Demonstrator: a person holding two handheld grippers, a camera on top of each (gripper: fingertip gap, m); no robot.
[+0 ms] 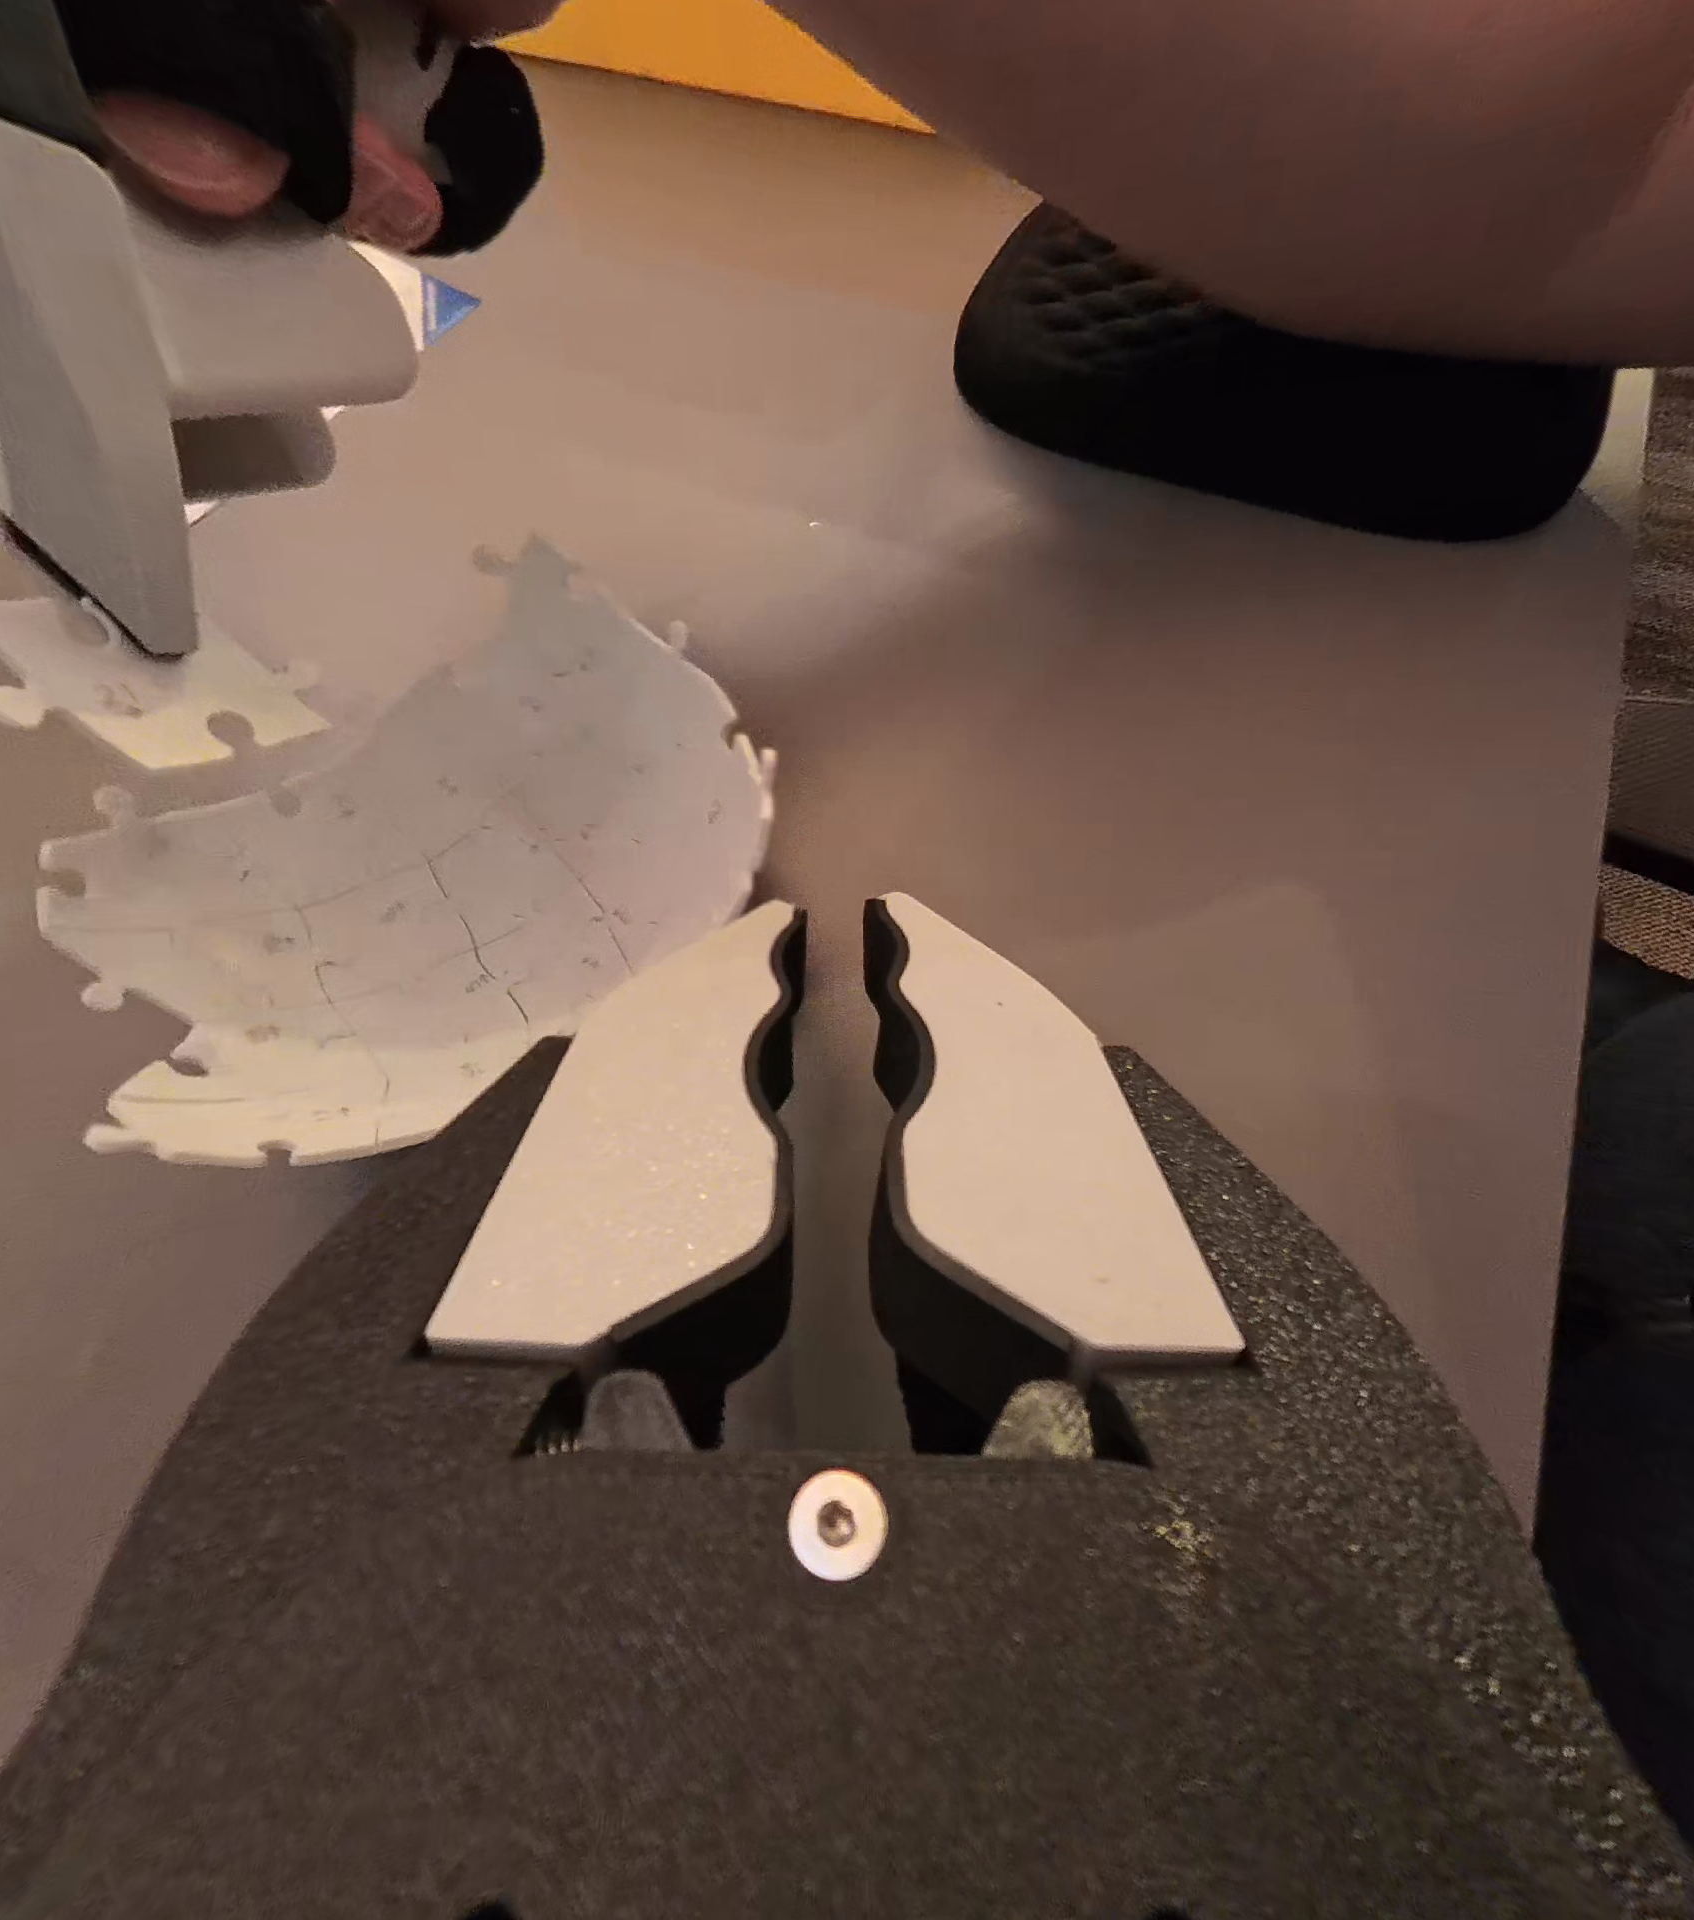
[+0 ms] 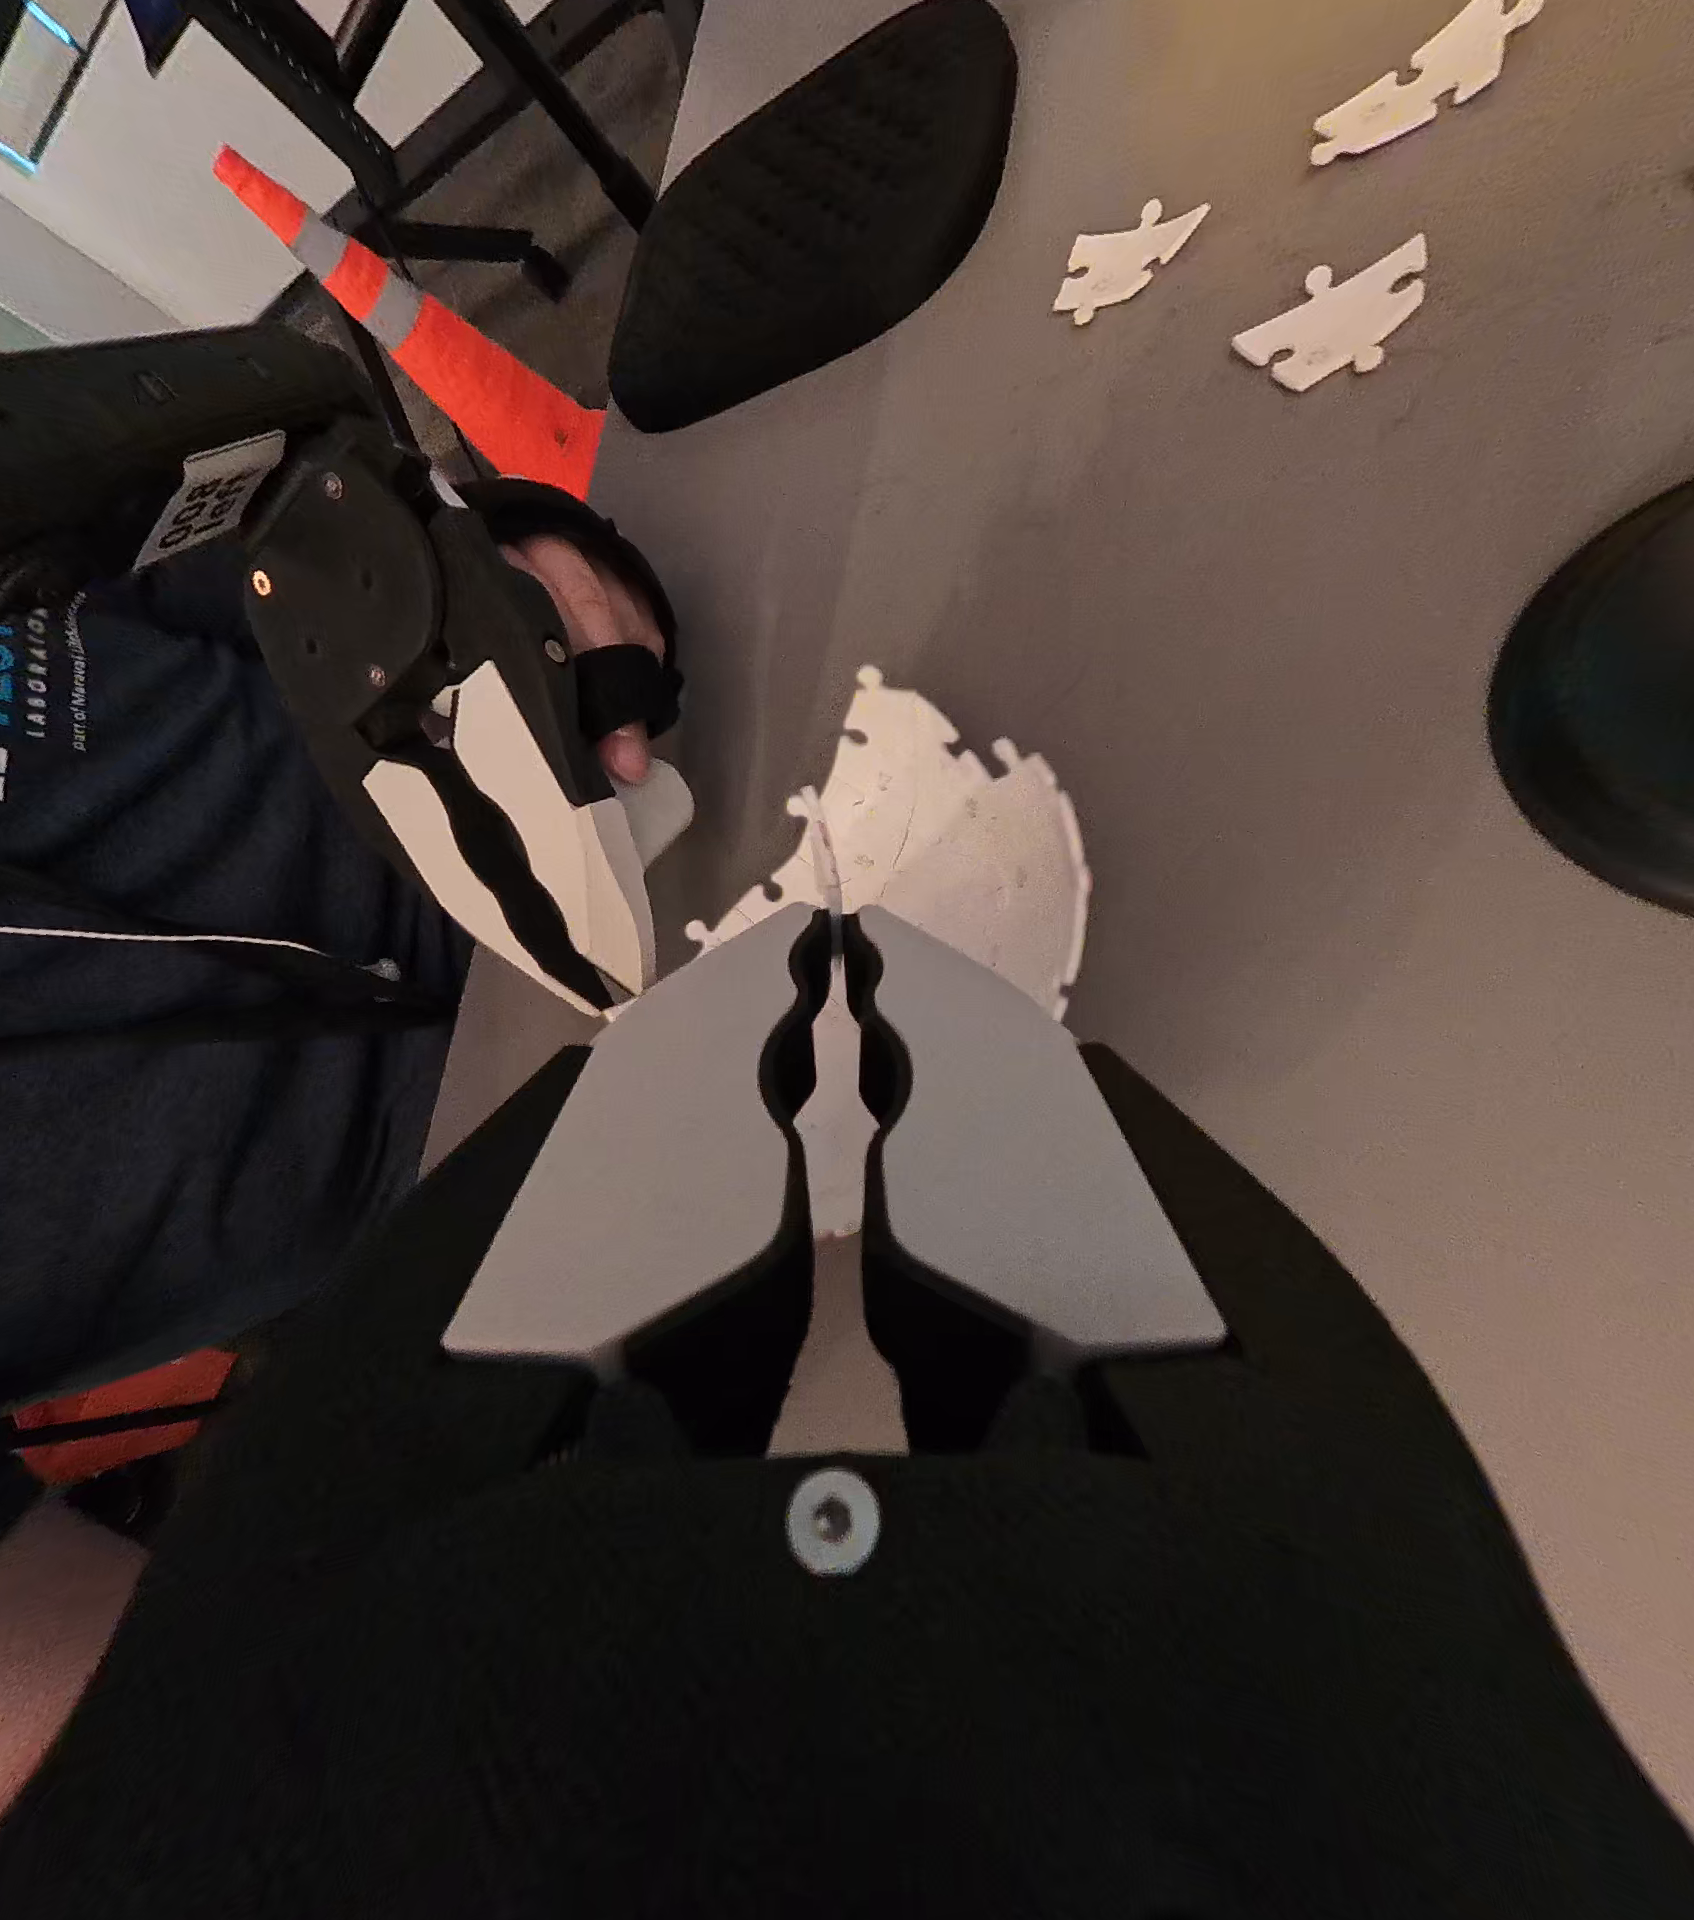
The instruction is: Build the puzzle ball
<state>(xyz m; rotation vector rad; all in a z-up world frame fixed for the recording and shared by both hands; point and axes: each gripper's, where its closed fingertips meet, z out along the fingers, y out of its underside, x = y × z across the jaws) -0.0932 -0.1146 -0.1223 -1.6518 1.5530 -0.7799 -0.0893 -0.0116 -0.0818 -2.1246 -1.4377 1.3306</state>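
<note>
Right wrist view: the right tongs (image 2: 835, 940) pinch a thin white curved puzzle piece (image 2: 827, 862) on edge, at the rim of the white half-built puzzle ball shell (image 2: 968, 842) on the grey counter (image 2: 1238, 644). The left tongs (image 1: 835, 940) hang slightly apart, holding nothing — the shell sits at their ten o'clock. Next, I think, the piece must be lined up and clicked in.

We see our right gripper (image 2: 835, 928) pinching a thin white puzzle piece (image 2: 827, 868) edge-on, right above the half-built puzzle ball (image 2: 968, 862) on the grey table (image 2: 1238, 727). Our left gripper (image 2: 614, 987) sits just left of it. Loose pieces (image 2: 1331, 327) lie far right.
</note>
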